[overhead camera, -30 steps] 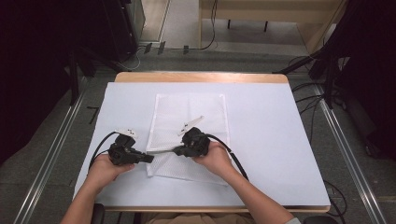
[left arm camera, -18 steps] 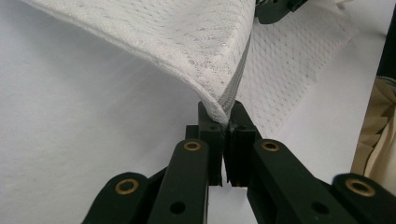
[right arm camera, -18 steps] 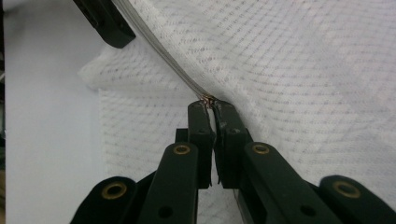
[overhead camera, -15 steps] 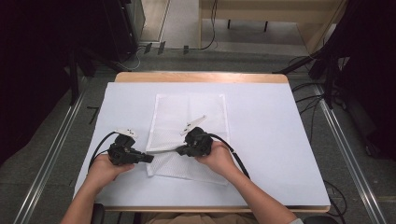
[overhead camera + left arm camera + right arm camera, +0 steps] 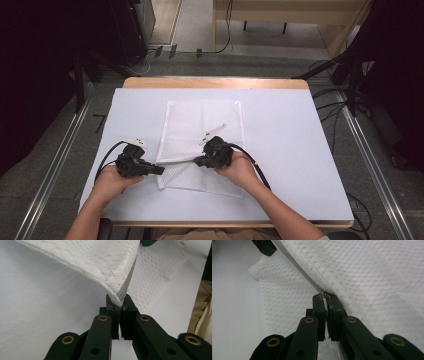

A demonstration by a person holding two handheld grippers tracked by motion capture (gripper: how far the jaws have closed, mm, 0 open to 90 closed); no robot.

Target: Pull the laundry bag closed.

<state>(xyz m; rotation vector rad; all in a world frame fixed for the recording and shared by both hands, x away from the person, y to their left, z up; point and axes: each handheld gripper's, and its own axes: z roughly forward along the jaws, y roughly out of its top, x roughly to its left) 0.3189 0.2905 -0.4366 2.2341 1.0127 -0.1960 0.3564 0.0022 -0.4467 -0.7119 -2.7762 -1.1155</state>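
Item: white mesh bag (image 5: 200, 135) with a zipper (image 5: 128, 281) along its raised fold; I saw it lying flat at the centre of the tabletop (image 5: 300, 150) in the high view, its near edge lifted.
Left hand-held gripper (image 5: 159, 170): lower left of the high view; I had its jaws closed tight on the bag's edge at the end of the zipper, pinched as seen at centre in the left gripper view (image 5: 119, 305).
Right hand-held gripper (image 5: 198, 161): just right of centre in the high view; I had its jaws clamped on the small metal zipper pull (image 5: 323, 293), at mid-frame in the right gripper view (image 5: 325, 298).
Zipper line: ran taut from one gripper to the other, slightly above the tabletop.
Tabletop: covered white, wooden rim at the far edge.
Hands: left hand (image 5: 111, 182) and right hand (image 5: 241, 170) entered from the bottom of the high view.
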